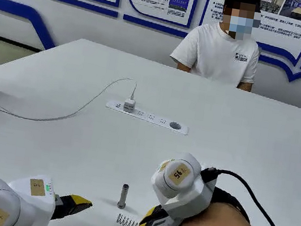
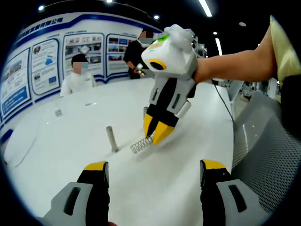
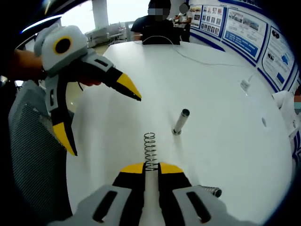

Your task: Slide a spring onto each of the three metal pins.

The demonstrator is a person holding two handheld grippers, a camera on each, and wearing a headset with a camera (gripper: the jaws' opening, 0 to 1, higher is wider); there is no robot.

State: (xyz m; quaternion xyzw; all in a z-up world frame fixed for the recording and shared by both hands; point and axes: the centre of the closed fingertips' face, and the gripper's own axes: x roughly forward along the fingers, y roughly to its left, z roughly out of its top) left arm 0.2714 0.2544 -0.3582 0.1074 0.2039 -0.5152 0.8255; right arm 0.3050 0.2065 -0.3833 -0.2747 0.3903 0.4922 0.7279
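One spring rests close to the tabletop's near edge, one end pinched between the jaws of the right hand-held gripper. Just beside the spring, a metal pin stands upright. The left hand-held gripper hovers nearby, jaws spread wide, holding nothing. A second spring lies by the right hand-held gripper.

Head view: set high, facing forward and down across the table, moderately near. Left gripper view: low over the table, close, facing the right tongs. Right gripper view: low, close, facing back at the left tongs. All three share the upright pin and spring.
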